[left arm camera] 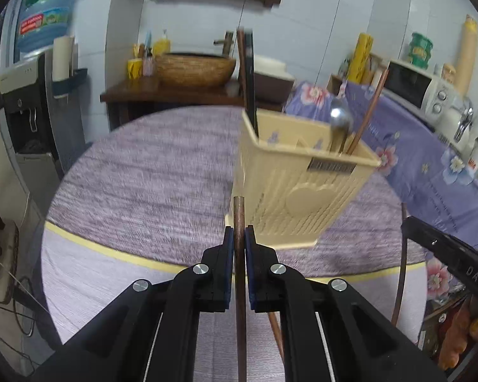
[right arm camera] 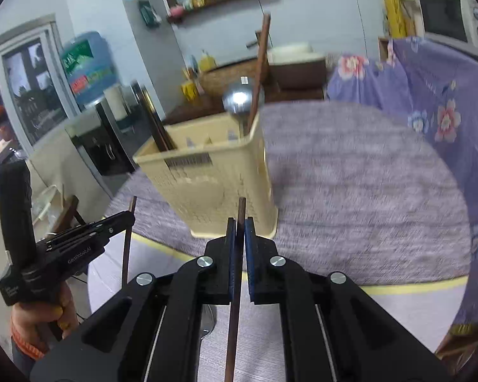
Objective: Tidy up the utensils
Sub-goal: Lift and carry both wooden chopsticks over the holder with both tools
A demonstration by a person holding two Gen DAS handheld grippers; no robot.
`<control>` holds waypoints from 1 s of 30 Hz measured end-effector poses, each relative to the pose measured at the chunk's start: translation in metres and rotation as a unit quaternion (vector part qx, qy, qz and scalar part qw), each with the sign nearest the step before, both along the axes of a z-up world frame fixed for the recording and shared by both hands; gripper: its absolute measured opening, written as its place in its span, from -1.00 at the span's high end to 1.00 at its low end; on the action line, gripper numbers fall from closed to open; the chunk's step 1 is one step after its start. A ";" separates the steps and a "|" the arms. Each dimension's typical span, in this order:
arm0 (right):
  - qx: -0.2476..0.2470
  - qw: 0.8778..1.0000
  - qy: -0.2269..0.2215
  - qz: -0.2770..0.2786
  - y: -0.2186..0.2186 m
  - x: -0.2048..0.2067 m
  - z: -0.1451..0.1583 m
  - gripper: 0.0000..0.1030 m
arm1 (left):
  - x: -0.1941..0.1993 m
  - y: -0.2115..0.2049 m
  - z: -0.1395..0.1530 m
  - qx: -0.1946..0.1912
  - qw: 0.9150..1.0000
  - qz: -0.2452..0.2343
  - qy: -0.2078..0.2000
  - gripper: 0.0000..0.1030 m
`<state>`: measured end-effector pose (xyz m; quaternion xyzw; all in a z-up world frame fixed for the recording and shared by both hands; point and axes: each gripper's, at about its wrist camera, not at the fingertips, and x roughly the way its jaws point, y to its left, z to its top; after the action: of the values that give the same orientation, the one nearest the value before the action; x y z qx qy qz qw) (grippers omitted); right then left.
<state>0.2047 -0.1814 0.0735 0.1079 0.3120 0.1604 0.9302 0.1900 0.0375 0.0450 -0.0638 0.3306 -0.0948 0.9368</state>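
A cream plastic utensil holder [left arm camera: 302, 187] stands on the purple round table; it also shows in the right wrist view [right arm camera: 213, 175]. In it stand a metal spoon [left arm camera: 340, 121], a brown chopstick [left arm camera: 369, 111] and dark chopsticks [left arm camera: 248, 76]. My left gripper [left arm camera: 239, 242] is shut on a brown chopstick [left arm camera: 239, 273], held upright just in front of the holder. My right gripper [right arm camera: 240, 232] is shut on another brown chopstick [right arm camera: 235, 286], also upright before the holder. The left gripper also shows in the right wrist view [right arm camera: 129, 218]. Another chopstick [left arm camera: 275, 331] lies on the table under the left gripper.
The round table [left arm camera: 143, 175] has a yellow-edged cloth. A spoon handle [right arm camera: 208, 321] lies under the right gripper. Behind stand a water dispenser [left arm camera: 32, 102], a wooden stand with a basket [left arm camera: 194, 70], and a microwave [left arm camera: 417, 86] on a floral-covered counter.
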 end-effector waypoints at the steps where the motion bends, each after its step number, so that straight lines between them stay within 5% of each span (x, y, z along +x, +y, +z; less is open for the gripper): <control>1: 0.005 1.000 -0.007 0.003 -0.005 -0.002 0.008 0.88 | -0.003 0.001 0.008 -0.004 1.000 -0.002 -0.008 0.84; 11: 0.003 0.999 -0.052 0.006 -0.026 -0.014 0.051 0.88 | -0.013 0.012 0.051 -0.013 0.998 -0.008 -0.053 0.84; 30: -0.009 0.995 -0.088 0.039 -0.019 -0.019 0.084 0.88 | -0.021 0.019 0.068 -0.018 0.997 -0.017 -0.077 0.84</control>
<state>0.1861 -0.2002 0.1577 0.0729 0.2339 0.2030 0.9480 0.1689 0.0566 0.1127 -0.0672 0.2565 -0.1215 0.9565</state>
